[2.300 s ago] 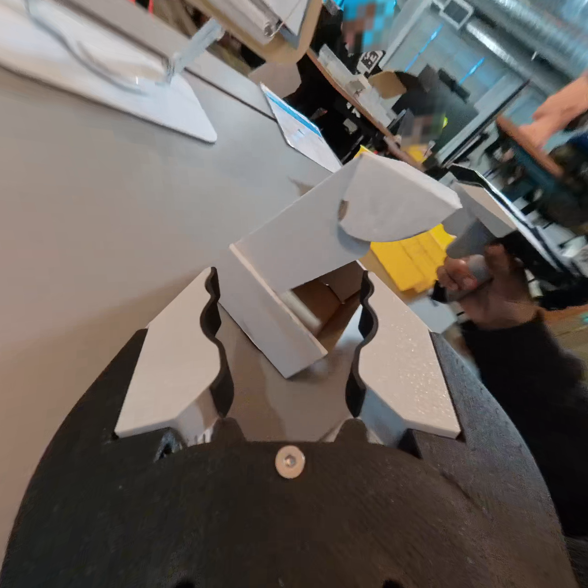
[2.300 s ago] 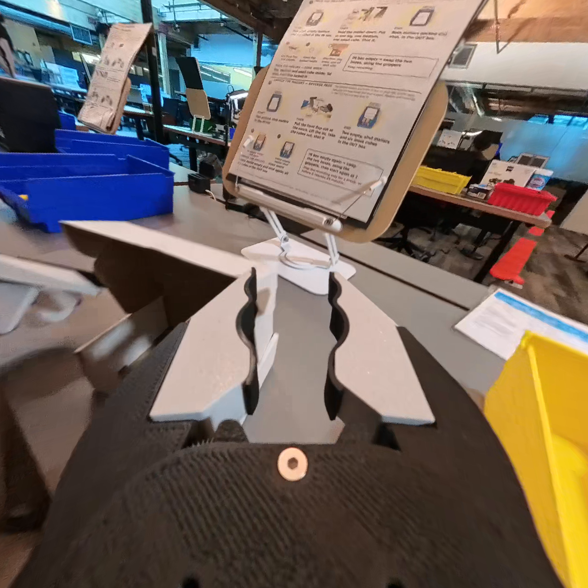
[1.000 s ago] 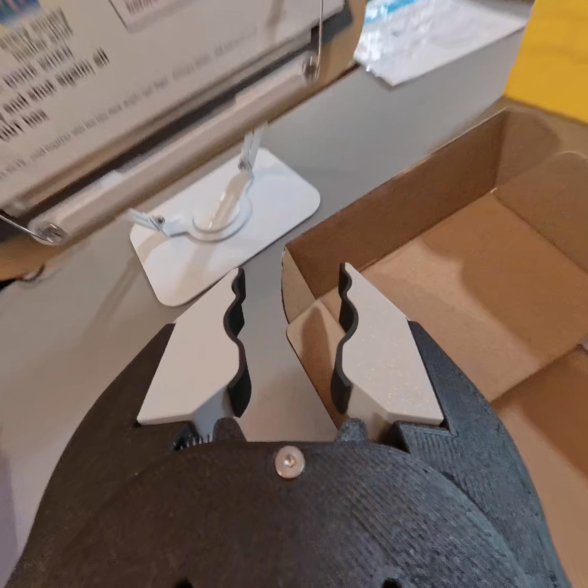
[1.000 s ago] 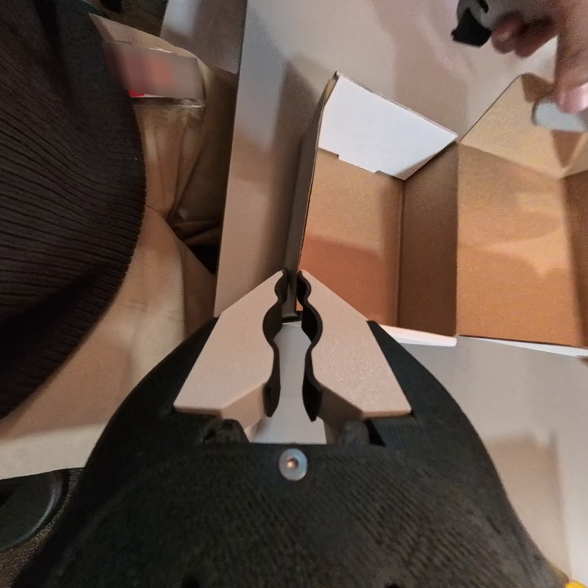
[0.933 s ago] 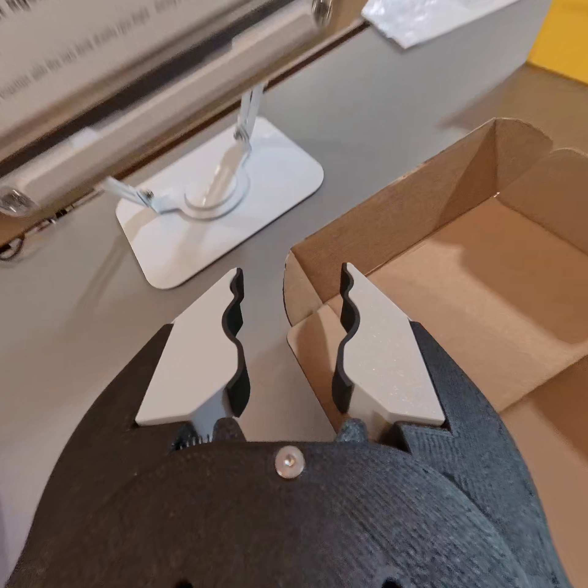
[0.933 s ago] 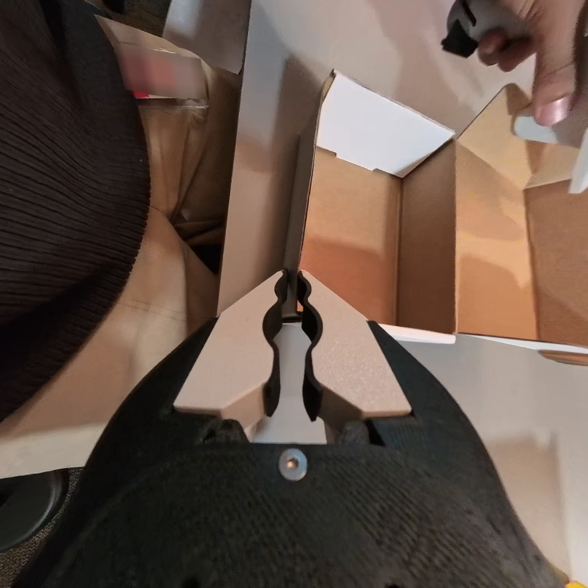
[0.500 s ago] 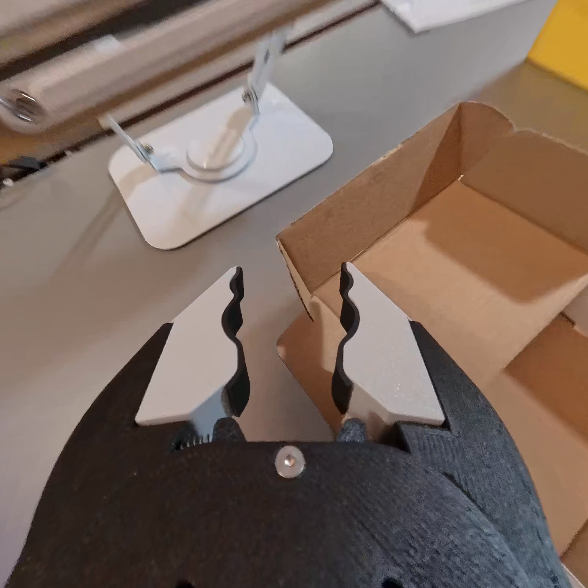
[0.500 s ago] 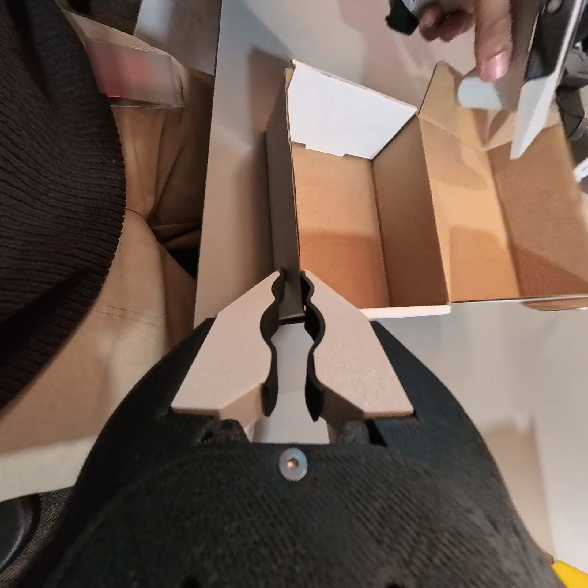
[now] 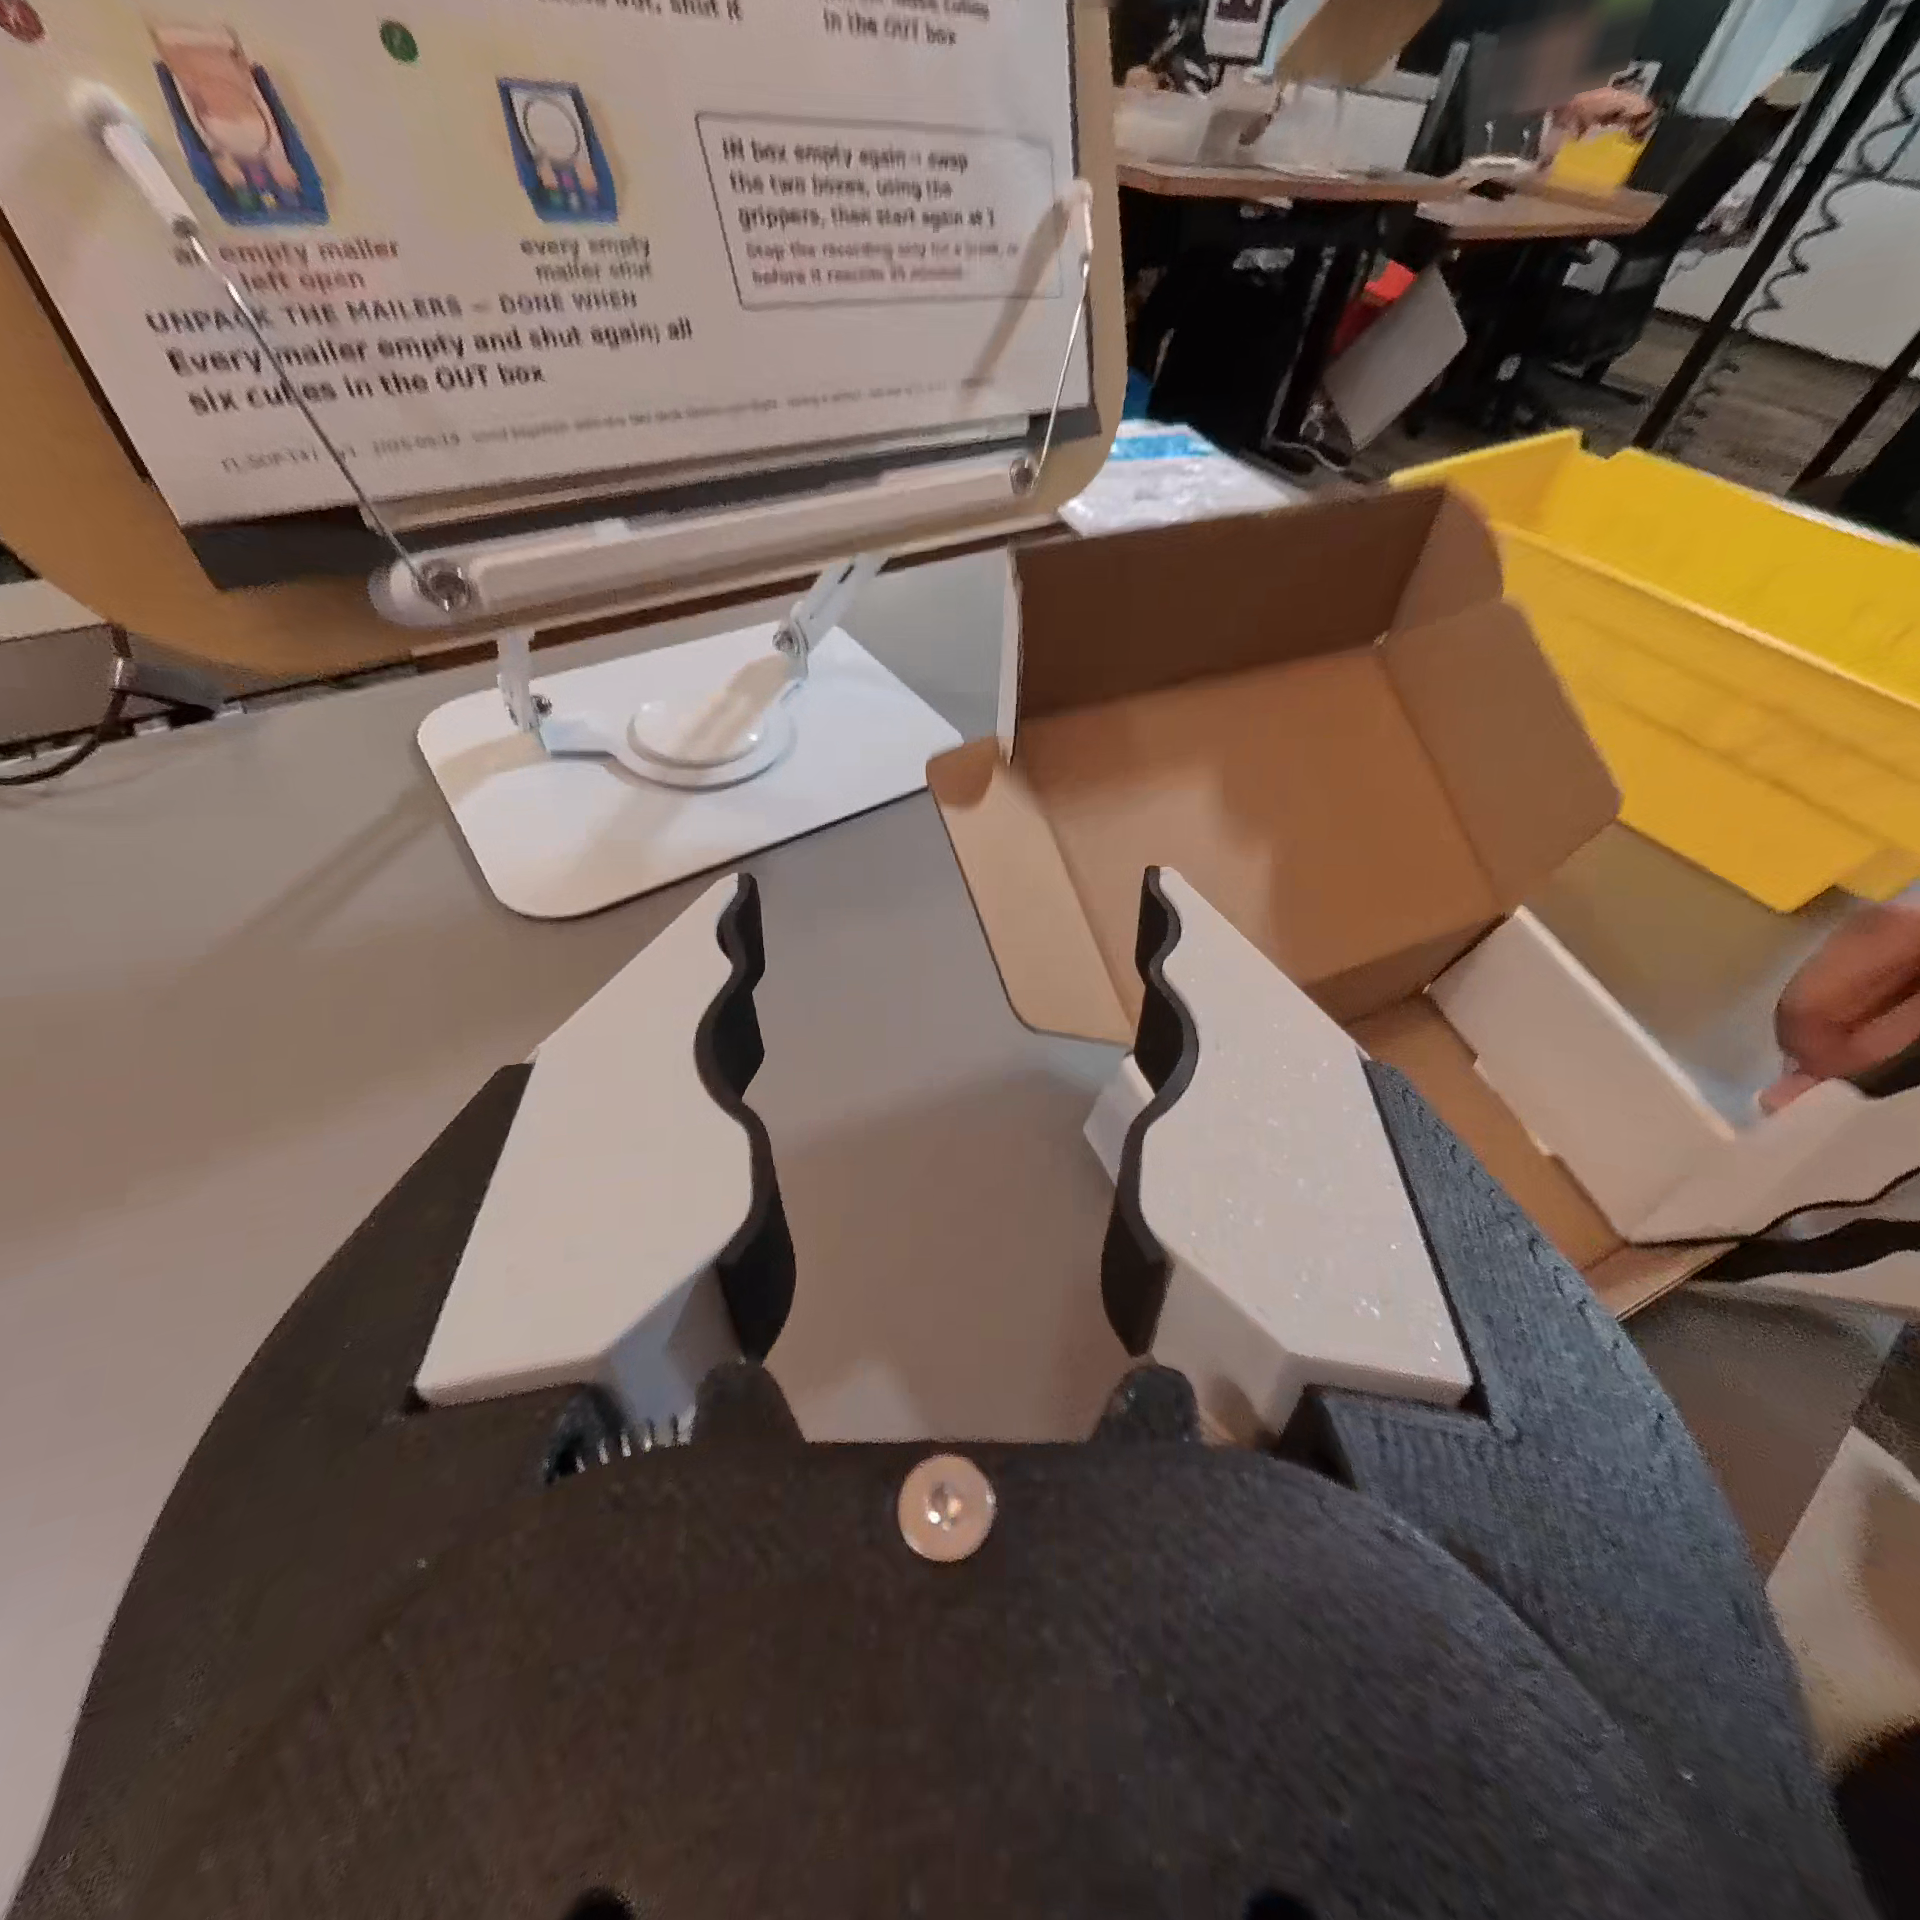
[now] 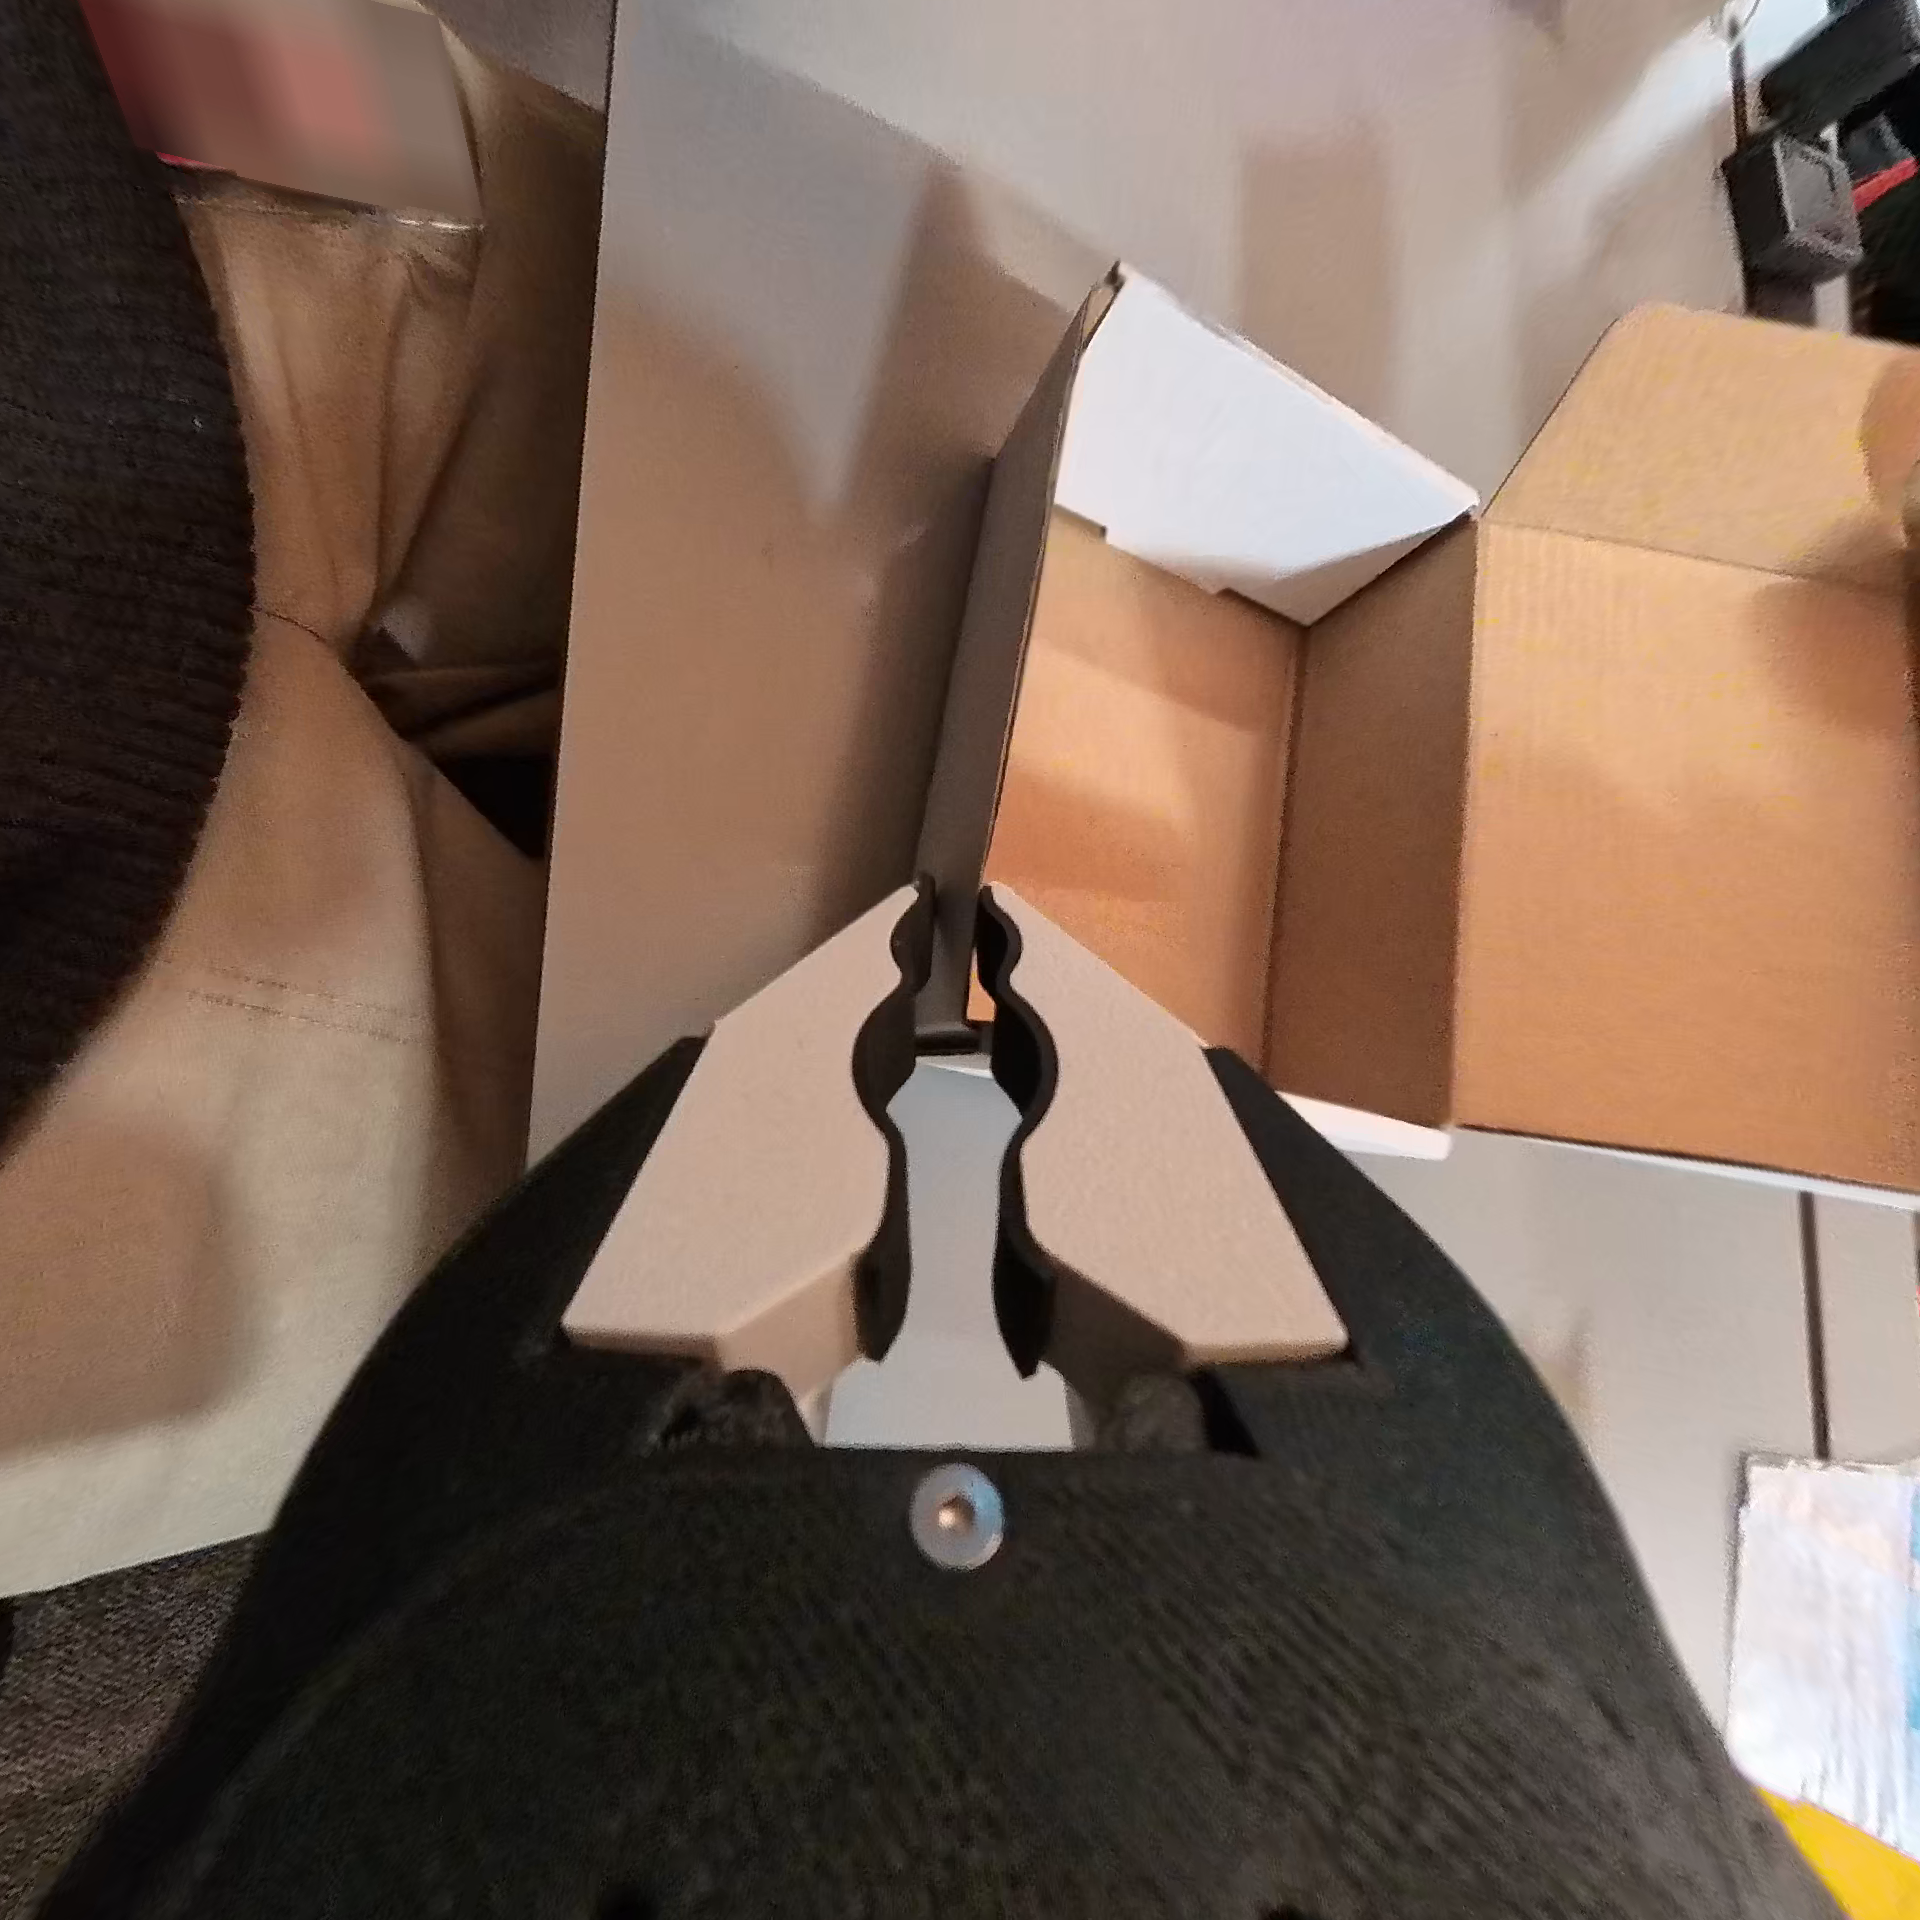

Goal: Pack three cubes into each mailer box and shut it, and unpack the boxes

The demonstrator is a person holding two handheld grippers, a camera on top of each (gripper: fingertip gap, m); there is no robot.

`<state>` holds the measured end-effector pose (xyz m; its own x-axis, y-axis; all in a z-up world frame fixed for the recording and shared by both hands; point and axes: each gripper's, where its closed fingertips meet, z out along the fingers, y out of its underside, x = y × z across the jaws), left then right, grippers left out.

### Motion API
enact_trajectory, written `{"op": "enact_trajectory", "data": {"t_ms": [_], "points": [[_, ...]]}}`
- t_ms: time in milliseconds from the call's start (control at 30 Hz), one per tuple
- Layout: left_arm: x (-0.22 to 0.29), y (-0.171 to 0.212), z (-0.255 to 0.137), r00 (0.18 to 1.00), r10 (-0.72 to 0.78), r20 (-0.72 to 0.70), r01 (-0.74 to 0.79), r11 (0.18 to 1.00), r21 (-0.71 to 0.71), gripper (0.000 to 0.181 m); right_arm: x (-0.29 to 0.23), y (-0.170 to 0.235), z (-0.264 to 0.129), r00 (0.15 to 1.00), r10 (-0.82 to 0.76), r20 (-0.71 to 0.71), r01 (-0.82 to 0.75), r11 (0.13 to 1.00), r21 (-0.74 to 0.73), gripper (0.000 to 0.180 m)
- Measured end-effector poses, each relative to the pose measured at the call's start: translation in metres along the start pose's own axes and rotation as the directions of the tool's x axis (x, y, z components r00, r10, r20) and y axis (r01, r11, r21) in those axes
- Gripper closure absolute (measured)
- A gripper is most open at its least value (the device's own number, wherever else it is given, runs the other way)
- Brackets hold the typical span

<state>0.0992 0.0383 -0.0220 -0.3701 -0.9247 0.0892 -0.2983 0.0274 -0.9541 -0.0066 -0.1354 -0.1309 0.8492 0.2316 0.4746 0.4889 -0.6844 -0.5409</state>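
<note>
An open mailer box (image 9: pixel 1278 790), white outside and brown inside, lies on the grey table; I see no cubes in it. Its lid stands up at the far side. My left gripper (image 9: pixel 945 904) is open and empty, just left of the box's near-left corner flap. In the right wrist view the same box (image 10: pixel 1143 790) shows its brown inside. My right gripper (image 10: pixel 951 914) is shut on the box's front wall (image 10: pixel 997 644), seen edge-on. A hand (image 9: pixel 1839 1018) shows at the box's right side in the left wrist view.
A document stand (image 9: pixel 675 758) with an instruction sheet stands behind the left gripper. A yellow bin (image 9: pixel 1704 665) sits right of the box. A printed sheet (image 10: pixel 1829 1621) lies on the table. The person's dark sleeve and tan trousers (image 10: pixel 260 831) lie past the table edge.
My left gripper has pulled back from the box corner and tilted up, still open. My right gripper stays shut on the front wall. The other hand has left the right wrist view.
</note>
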Motion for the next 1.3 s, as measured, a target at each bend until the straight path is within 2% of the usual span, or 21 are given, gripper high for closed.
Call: {"op": "enact_trajectory", "data": {"t_ms": [167, 300, 433, 600, 733, 933, 1100, 1200, 1300], "points": [[0.014, 0.027, 0.007, 0.991, -0.109, -0.078, 0.105, 0.993, -0.062, 0.111, -0.001, -0.008, 0.006, 0.999, -0.024, 0.036, 0.023, 0.999, 0.026, 0.174], [0.032, 0.034, 0.010, 0.987, -0.110, -0.121, 0.100, 0.992, -0.081, 0.119, -0.006, -0.015, 0.010, 0.997, -0.003, 0.075, -0.001, 0.998, 0.057, 0.173], [0.052, 0.035, 0.010, 0.991, -0.003, -0.130, -0.005, 0.998, -0.059, 0.120, -0.004, -0.014, 0.010, 0.996, 0.028, 0.089, -0.033, 0.998, 0.061, 0.173], [0.069, 0.052, 0.017, 0.979, 0.154, -0.131, -0.169, 0.978, -0.120, 0.118, 0.000, -0.014, 0.012, 0.996, 0.010, 0.093, -0.016, 0.998, 0.061, 0.172], [0.058, 0.045, 0.015, 0.987, 0.131, -0.091, -0.139, 0.986, -0.092, 0.118, 0.003, -0.017, 0.010, 0.993, 0.018, 0.115, -0.027, 0.997, 0.077, 0.172], [0.020, 0.021, -0.004, 0.994, -0.095, -0.052, 0.099, 0.992, 0.080, 0.125, -0.004, -0.021, 0.012, 0.988, -0.012, 0.151, -0.005, 0.994, 0.113, 0.172], [0.010, 0.023, -0.009, 0.999, -0.001, -0.044, 0.005, 0.996, 0.088, 0.113, -0.016, -0.035, 0.015, 0.978, -0.089, 0.190, 0.057, 0.984, 0.168, 0.172], [0.014, 0.022, -0.010, 0.997, 0.063, -0.047, -0.058, 0.994, 0.091, 0.122, -0.023, -0.044, 0.017, 0.968, -0.121, 0.218, 0.079, 0.978, 0.191, 0.172], [-0.001, 0.025, -0.008, 0.998, 0.044, 0.042, -0.047, 0.997, 0.069, 0.130, -0.029, -0.050, 0.021, 0.967, -0.148, 0.207, 0.105, 0.973, 0.204, 0.173]]}}
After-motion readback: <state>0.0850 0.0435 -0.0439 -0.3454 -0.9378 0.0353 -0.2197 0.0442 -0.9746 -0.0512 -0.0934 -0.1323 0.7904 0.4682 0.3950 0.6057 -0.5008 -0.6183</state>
